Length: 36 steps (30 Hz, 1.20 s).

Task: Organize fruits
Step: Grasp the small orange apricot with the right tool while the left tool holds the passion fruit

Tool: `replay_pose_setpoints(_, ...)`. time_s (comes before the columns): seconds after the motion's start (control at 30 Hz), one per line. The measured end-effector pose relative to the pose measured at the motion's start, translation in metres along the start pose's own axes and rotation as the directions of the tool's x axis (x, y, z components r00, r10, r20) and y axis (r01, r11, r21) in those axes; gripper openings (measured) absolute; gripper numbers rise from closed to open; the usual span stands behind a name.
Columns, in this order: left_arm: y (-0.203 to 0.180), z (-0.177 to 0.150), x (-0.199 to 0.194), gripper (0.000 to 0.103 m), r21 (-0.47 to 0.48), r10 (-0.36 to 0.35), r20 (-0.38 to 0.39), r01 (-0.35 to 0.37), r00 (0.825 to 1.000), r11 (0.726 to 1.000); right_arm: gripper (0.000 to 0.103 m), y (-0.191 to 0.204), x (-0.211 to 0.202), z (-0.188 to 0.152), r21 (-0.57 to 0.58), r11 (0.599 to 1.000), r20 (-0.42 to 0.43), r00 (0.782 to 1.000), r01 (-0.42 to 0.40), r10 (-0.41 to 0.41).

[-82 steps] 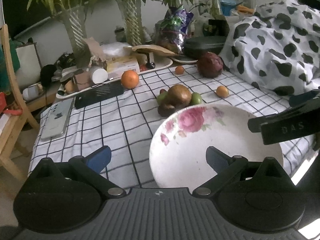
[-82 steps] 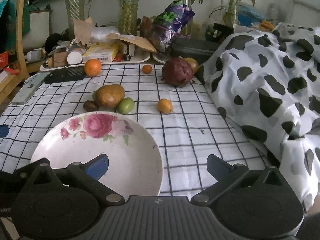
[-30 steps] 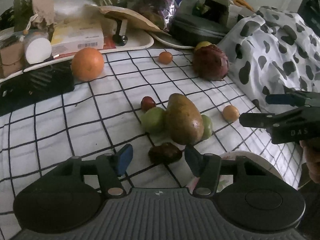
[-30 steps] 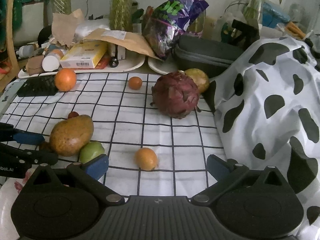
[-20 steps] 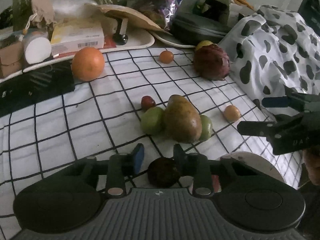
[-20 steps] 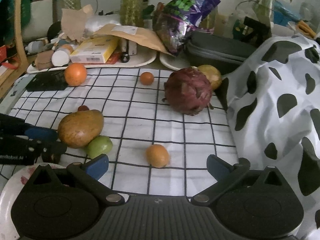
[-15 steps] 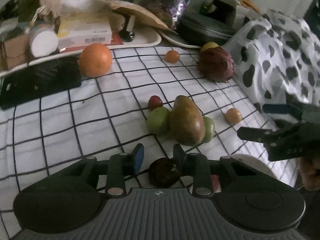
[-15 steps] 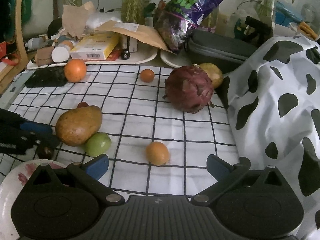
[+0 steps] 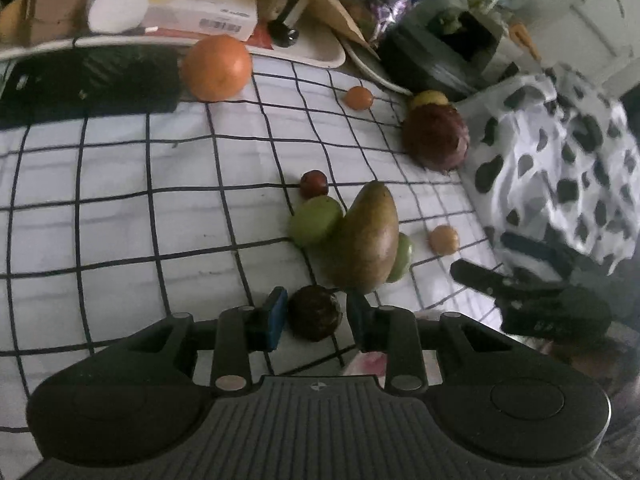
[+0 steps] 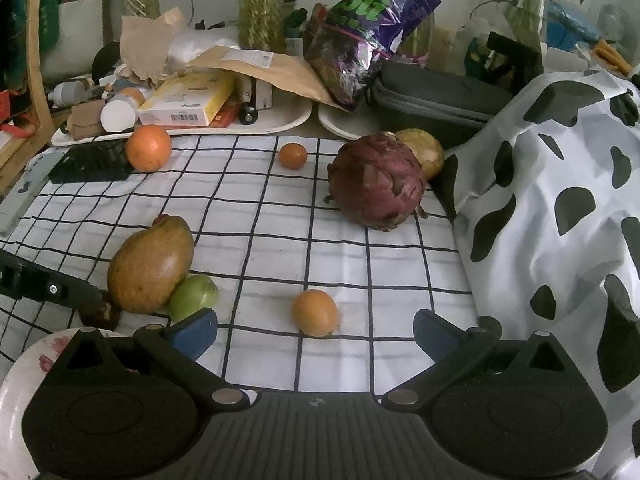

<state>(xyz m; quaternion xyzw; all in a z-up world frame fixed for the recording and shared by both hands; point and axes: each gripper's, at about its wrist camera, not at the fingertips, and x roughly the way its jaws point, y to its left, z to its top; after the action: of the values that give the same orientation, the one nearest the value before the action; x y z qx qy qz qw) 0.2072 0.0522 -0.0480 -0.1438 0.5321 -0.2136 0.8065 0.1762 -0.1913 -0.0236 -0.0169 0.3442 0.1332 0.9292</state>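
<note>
My left gripper [image 9: 316,312] is shut on a small dark brown fruit [image 9: 315,314], low at the checked cloth just in front of a brown mango [image 9: 368,240]. Green fruits [image 9: 316,220] lie on either side of the mango, with a small red fruit [image 9: 314,184] behind. In the right wrist view the dark fruit [image 10: 98,314] sits at the left gripper's tip, close to the floral plate [image 10: 24,364]. My right gripper [image 10: 316,336] stands open, and a small orange fruit [image 10: 315,312] lies just ahead between its fingers, untouched.
An orange [image 10: 149,153], a small orange fruit [image 10: 293,155], a purple dragon fruit [image 10: 376,184] and a yellow fruit [image 10: 424,150] lie further back. A cluttered tray [image 10: 288,120], a dark case [image 10: 440,92] and a spotted cloth [image 10: 560,220] border the checked cloth.
The left gripper's jaws have closed on the dark brown fruit, which lay between open jaws before, and the gripper has rolled and shifted slightly. The right gripper has stayed put.
</note>
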Motion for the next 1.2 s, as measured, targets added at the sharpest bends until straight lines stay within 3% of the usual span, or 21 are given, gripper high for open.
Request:
replay_pose_setpoints(0.2, -0.021, -0.007, 0.005, 0.032, 0.107, 0.111, 0.014, -0.112, 0.994, 0.988, 0.103, -0.001, -0.001, 0.001, 0.001, 1.0, 0.001, 1.0, 0.014, -0.014)
replay_pose_setpoints(0.37, -0.018, -0.008, 0.0, 0.029, 0.117, 0.133, 0.034, -0.136, 0.991, 0.984, 0.103, 0.001, 0.0, 0.001, -0.005, 1.0, 0.003, 1.0, 0.02, -0.02)
replay_pose_setpoints(0.53, -0.011, -0.005, -0.013, 0.029, 0.143, 0.223, 0.092, -0.235, 0.97, 0.961, 0.103, 0.001, 0.002, 0.0, -0.007, 1.0, -0.004, 1.0, 0.013, -0.013)
replay_pose_setpoints(0.63, -0.012, -0.006, -0.01, 0.031, 0.187, 0.312, 0.119, -0.33, 0.943, 0.926, 0.103, 0.001, 0.005, 0.0, -0.016, 1.0, -0.008, 1.0, 0.007, -0.007)
replay_pose_setpoints(0.73, -0.016, -0.006, -0.006, 0.032, 0.218, 0.33, 0.138, -0.354, 0.934, 0.91, 0.103, 0.001, 0.009, 0.002, -0.021, 1.0, -0.011, 1.0, 0.014, -0.014)
replay_pose_setpoints(0.83, -0.018, -0.009, 0.0, 0.043, 0.245, 0.339, 0.127, -0.361, 0.932, 0.9, 0.103, 0.0, 0.011, 0.004, -0.017, 1.0, -0.02, 1.0, 0.004, -0.005)
replay_pose_setpoints(1.0, -0.021, -0.013, 0.003, 0.042, 0.261, 0.36, 0.143, -0.386, 0.922, 0.885, 0.103, -0.001, 0.017, 0.003, -0.012, 1.0, -0.035, 0.999, -0.013, 0.013)
replay_pose_setpoints(1.1, -0.018, -0.013, 0.002, 0.041, 0.243, 0.353, 0.151, -0.381, 0.923, 0.892, 0.088, -0.001, 0.022, 0.004, -0.016, 0.999, -0.043, 0.999, -0.033, 0.032)
replay_pose_setpoints(1.2, -0.016, -0.012, 0.0, 0.032, 0.231, 0.357, 0.159, -0.386, 0.921, 0.893, 0.074, 0.002, 0.026, 0.004, -0.022, 0.999, -0.055, 0.998, -0.043, 0.041)
